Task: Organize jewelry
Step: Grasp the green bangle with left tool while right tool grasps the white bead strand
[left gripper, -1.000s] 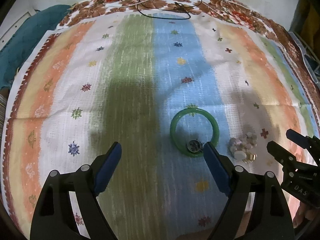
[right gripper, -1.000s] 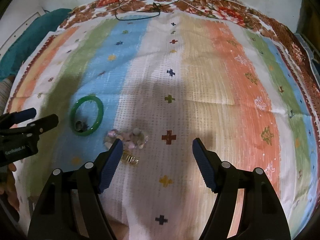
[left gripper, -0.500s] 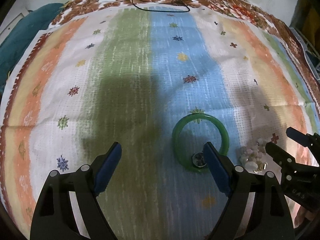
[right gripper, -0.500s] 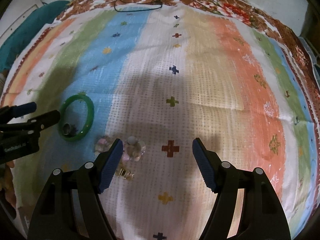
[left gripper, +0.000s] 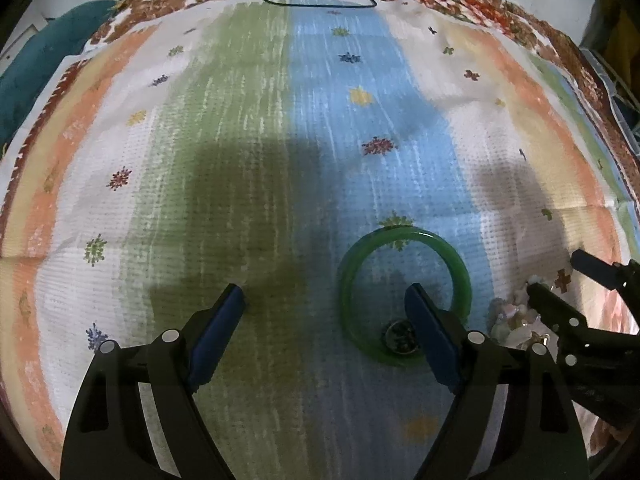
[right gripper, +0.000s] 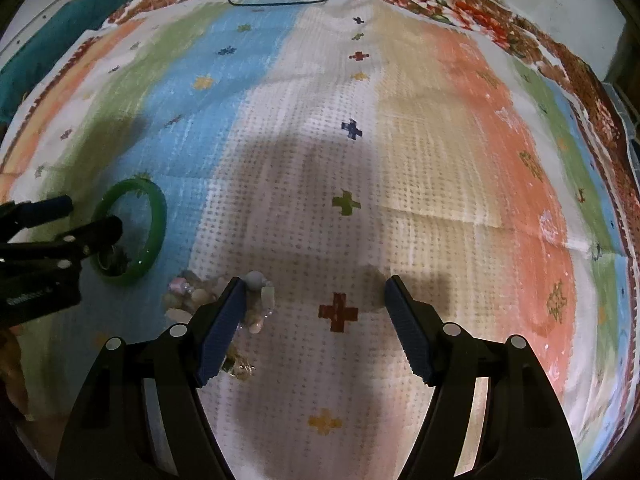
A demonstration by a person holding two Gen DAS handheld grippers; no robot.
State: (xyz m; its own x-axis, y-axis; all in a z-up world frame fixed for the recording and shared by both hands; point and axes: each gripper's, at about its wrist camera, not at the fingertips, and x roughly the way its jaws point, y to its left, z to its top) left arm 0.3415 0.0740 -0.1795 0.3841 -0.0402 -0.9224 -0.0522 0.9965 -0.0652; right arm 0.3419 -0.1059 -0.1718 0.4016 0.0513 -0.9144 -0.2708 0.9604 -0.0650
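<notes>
1. Striped woven cloth [left gripper: 248, 168] with a floral border covers the surface.
2. Glossy green ring-shaped bangle [left gripper: 402, 296] lies on its blue stripe, beside pale beads [right gripper: 188, 296].
3. Left tongs [left gripper: 324, 304] and right tongs [right gripper: 314, 294] both gape, empty.

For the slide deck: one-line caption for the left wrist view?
Open left gripper above striped woven cloth, beside a green glassy bangle ringing a small metal ring; right gripper near pale beads.

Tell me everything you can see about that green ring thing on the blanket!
The green bangle is a smooth, glossy, slightly see-through hoop, like jade or glass. It lies flat on the blue stripe of the striped cloth, whole and unbroken. A small dark metal ring sits inside it near its near rim. One finger of the left gripper hangs over it; no contact shows. A bead pile lies beside it, apart.
</notes>
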